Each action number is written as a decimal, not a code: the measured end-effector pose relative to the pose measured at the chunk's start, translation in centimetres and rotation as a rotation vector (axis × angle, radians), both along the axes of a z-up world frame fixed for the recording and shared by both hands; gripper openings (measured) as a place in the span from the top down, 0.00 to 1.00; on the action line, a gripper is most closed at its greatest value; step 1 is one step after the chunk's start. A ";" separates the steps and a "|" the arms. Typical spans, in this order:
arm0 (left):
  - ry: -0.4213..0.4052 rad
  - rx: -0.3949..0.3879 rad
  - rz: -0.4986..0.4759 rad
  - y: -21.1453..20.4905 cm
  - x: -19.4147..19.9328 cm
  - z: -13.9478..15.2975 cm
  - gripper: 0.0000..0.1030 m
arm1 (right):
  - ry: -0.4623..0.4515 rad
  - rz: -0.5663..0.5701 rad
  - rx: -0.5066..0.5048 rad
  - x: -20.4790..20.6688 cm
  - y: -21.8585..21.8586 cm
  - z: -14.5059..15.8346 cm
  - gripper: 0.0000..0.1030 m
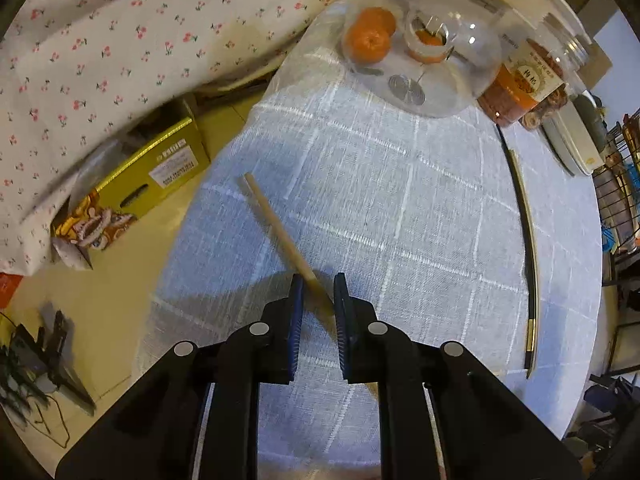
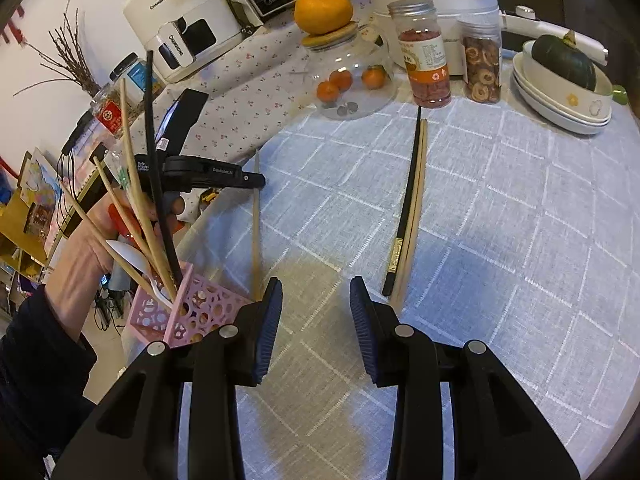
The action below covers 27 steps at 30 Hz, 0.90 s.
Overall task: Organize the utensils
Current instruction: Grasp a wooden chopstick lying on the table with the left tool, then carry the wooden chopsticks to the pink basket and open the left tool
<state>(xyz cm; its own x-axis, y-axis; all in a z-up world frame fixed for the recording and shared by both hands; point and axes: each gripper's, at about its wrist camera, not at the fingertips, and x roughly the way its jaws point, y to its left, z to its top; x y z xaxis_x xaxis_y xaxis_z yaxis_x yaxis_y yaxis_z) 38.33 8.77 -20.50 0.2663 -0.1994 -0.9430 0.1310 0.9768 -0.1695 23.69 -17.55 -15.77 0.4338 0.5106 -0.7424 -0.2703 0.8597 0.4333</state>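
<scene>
- While the left gripper (image 1: 318, 280) hung over the checked tablecloth (image 1: 420, 216), its fingers stood apart on either side of a wooden chopstick (image 1: 280, 228); whether the pads touched it I could not tell.
- Off to the right in that left wrist view, a black chopstick (image 1: 530, 240) lay well apart, near the table edge, and a glass jar (image 1: 424, 40) held oranges.
- From the right wrist view, the right gripper (image 2: 316, 294) was spread wide, with nothing between its fingers.
- Just left of it stood a pink holder (image 2: 196, 312) with chopsticks and a white spoon (image 2: 128, 254) inside.
- A black-and-wood pair of chopsticks (image 2: 410, 208) lay on the cloth ahead.
- One wooden chopstick stretched from the left gripper (image 2: 256, 180) toward the holder.
</scene>
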 end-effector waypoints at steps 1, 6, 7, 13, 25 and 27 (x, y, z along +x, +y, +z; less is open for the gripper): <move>-0.028 0.010 0.007 0.2 0.0 0.4 0.90 | -0.007 0.002 -0.002 -0.1 0.0 0.2 0.64; -0.112 0.026 0.000 0.3 -0.1 2.3 0.95 | -0.007 0.005 -0.001 -0.1 0.0 0.1 0.65; -0.118 0.020 -0.005 0.3 -0.2 2.4 0.95 | -0.005 0.004 -0.001 -0.1 0.0 0.1 0.65; -0.098 0.034 0.007 0.6 -0.1 1.7 0.95 | -0.016 0.011 0.003 -0.2 0.0 0.4 0.66; -0.207 0.124 0.132 3.3 -2.9 6.0 0.95 | -0.050 0.027 0.030 -0.8 0.0 2.1 0.67; -0.225 0.124 0.157 3.9 -3.6 6.9 0.95 | -0.054 0.026 0.032 -0.9 -0.1 2.4 0.67</move>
